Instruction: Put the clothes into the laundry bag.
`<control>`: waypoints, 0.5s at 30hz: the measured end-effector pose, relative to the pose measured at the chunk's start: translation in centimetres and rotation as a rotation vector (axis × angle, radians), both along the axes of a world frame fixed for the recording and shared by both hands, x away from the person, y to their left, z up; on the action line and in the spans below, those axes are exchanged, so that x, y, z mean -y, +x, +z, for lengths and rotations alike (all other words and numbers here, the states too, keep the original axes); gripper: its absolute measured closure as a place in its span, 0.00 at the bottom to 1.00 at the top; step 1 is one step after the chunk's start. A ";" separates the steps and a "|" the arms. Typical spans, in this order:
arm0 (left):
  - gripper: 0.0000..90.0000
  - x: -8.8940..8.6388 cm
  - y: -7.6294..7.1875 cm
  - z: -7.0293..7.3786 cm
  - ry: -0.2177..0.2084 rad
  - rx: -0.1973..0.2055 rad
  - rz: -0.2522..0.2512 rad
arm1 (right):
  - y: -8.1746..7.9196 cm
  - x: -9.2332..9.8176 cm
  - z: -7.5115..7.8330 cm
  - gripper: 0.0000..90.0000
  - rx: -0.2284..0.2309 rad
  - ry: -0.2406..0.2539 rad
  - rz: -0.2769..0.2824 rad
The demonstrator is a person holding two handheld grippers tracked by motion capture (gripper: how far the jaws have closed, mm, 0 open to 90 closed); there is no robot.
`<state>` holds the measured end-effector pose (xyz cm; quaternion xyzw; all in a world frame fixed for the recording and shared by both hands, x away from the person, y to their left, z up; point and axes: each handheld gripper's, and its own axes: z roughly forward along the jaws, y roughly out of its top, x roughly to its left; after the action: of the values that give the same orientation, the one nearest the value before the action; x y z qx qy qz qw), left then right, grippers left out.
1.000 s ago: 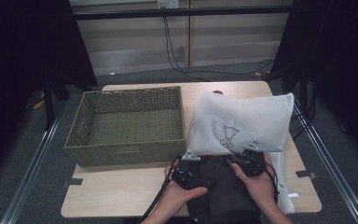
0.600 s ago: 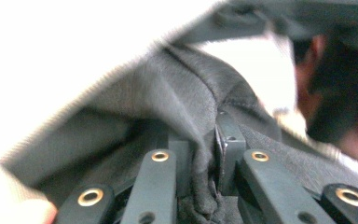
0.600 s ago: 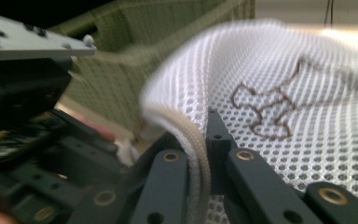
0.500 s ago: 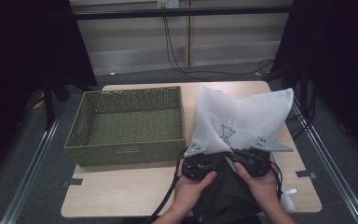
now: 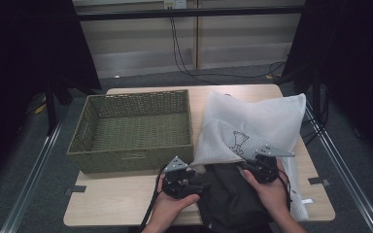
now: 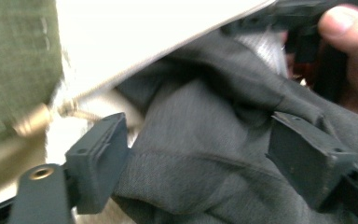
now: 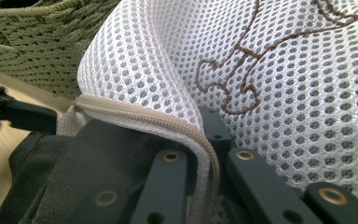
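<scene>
- Nearest the person, the left gripper (image 5: 194, 186) stands with its jaws wide, having just opened; a fold of the dark grey garment (image 6: 205, 154) lies between the fingers (image 6: 98, 168) but the pads do not press on it.
- The garment (image 5: 233, 199) is bunched at the table's (image 5: 111, 208) near edge, part in and part out of the bag's mouth, just beyond those fingertips.
- The right gripper (image 5: 250, 167) is clamped tight on the zippered rim of the white mesh laundry bag (image 7: 279, 88), the beige zipper (image 7: 168, 122) running between its jaws and held up off the cloth.
- Judged from this, the step is feeding the garment into the bag: the left should take a deep bite of cloth well clear of the zipper pull (image 6: 32, 120), and push under the lifted rim while the right keeps the mouth high.
- Beyond the fingers, the bag (image 5: 267, 121) spreads flat; the green woven basket (image 5: 136, 131) sits beside it, apart.
</scene>
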<state>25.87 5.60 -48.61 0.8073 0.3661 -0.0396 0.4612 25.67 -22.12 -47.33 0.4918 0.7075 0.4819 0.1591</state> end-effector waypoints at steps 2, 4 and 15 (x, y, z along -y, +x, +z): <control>0.18 1.5 -0.3 -0.8 0.071 -0.007 -0.032 | 0.0 -0.1 0.0 0.98 0.000 -0.002 0.003; 0.24 2.8 -0.6 -1.1 0.106 0.010 -0.032 | 0.0 -0.1 -0.1 0.98 -0.001 0.006 0.007; 0.91 6.3 0.7 1.2 -0.128 0.098 0.109 | -2.0 -1.7 4.0 0.98 0.166 0.068 0.122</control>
<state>26.62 -0.68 -47.41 0.7559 0.3831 0.0019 0.5308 23.70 -20.43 -43.34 0.4114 0.7038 0.5534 0.1708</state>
